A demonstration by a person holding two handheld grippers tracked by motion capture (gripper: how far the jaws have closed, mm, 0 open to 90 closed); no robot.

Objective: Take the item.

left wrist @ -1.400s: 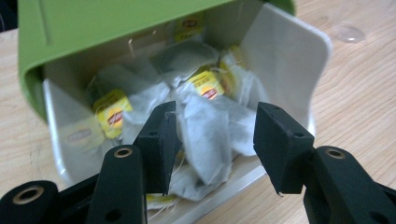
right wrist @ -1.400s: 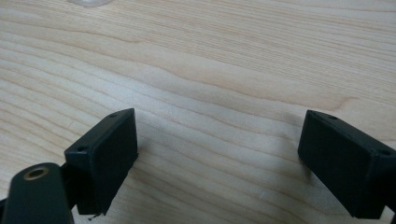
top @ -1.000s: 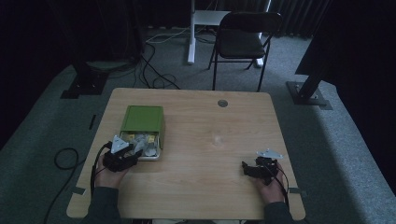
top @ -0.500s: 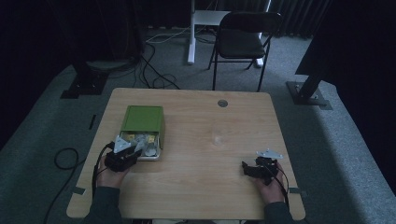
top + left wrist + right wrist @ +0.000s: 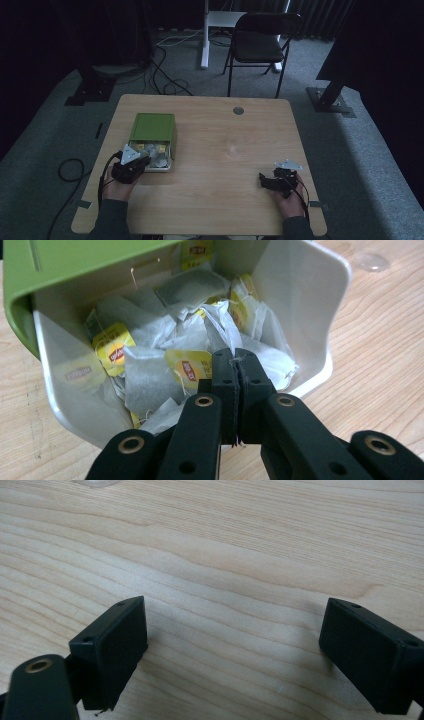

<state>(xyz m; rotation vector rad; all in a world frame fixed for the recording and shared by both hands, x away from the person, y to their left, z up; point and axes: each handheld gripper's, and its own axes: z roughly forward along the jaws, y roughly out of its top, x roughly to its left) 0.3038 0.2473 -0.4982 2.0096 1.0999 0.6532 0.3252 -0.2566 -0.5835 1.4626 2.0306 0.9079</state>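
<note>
Since the earlier frame we see little change: our left gripper (image 5: pixel 235 360) stays pressed together over tea bags (image 5: pixel 150 385) in the green box (image 5: pixel 152 127), left-centre. Our right gripper (image 5: pixel 232 640) gapes above the wooden table (image 5: pixel 225 150). A chair (image 5: pixel 260 42) stands at top.

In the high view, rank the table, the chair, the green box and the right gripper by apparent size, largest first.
1. table
2. chair, though it stands farther from the camera
3. green box
4. right gripper, smallest
</note>
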